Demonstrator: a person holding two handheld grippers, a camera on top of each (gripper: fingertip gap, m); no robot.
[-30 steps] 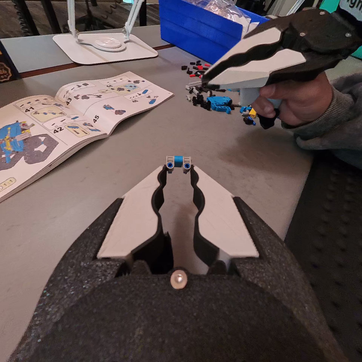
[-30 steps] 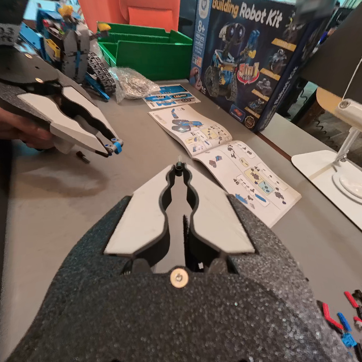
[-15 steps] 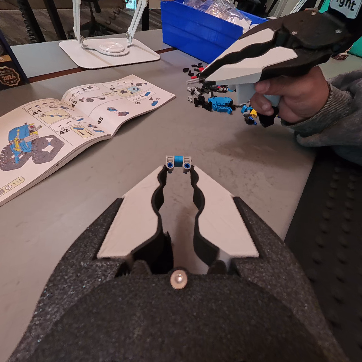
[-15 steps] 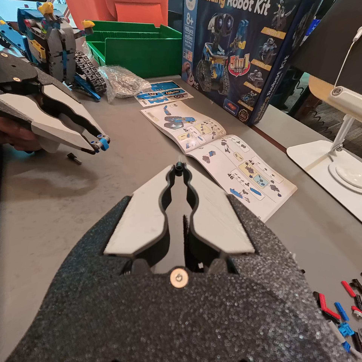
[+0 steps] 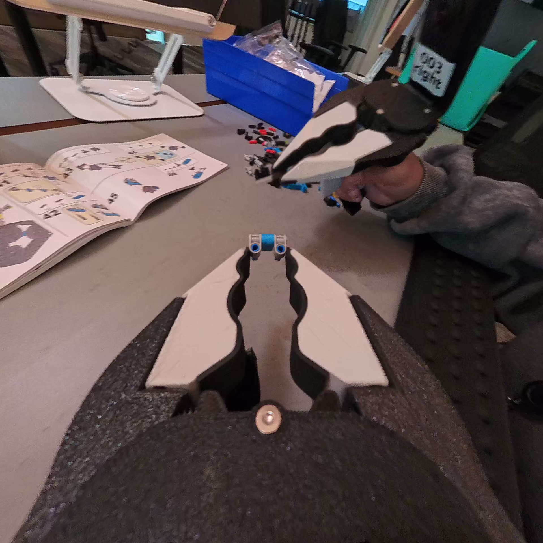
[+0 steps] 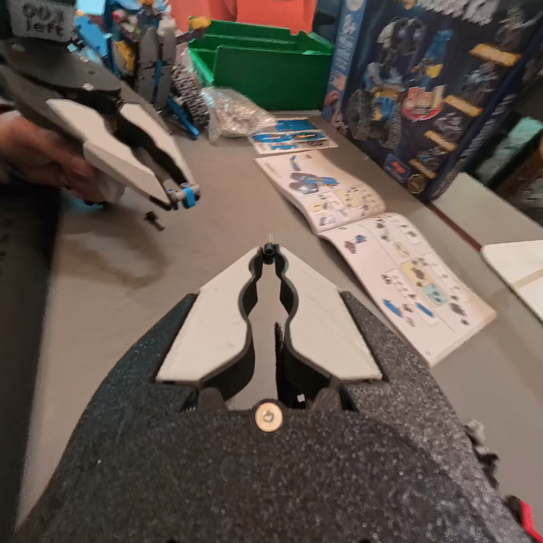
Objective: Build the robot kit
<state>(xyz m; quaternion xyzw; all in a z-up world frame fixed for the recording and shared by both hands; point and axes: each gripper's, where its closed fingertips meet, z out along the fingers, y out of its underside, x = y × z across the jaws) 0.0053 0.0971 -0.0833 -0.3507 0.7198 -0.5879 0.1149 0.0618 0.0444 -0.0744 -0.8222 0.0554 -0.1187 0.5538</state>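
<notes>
My left gripper (image 5: pixel 267 252) is shut on a small grey and blue connector piece (image 5: pixel 267 243), held above the grey table (image 5: pixel 88 308). The piece also shows in the right wrist view (image 6: pixel 185 196) at the left gripper's tips (image 6: pixel 176 197). My right gripper (image 6: pixel 269 255) is shut on a small black pin (image 6: pixel 268 249) with a pale tip. In the left wrist view the right gripper (image 5: pixel 270 179) hangs at the upper right, over a scatter of small black, red and blue parts (image 5: pixel 264 141). The two grippers are apart.
An open instruction booklet (image 5: pixel 97 188) lies left of the left gripper. A blue bin (image 5: pixel 258 88) and a white lamp base (image 5: pixel 117 100) stand behind. A loose black pin (image 6: pixel 153 220), a green bin (image 6: pixel 264 67), a kit box (image 6: pixel 426 97), a plastic bag (image 6: pixel 235 114) and a half-built model (image 6: pixel 155 67) also show. Spacing between my two grippers at the tips: around 9 centimetres.
My right gripper has moved nearer the left one and lower, still holding the black pin. My left gripper keeps its hold on the connector piece and has tilted a little.
</notes>
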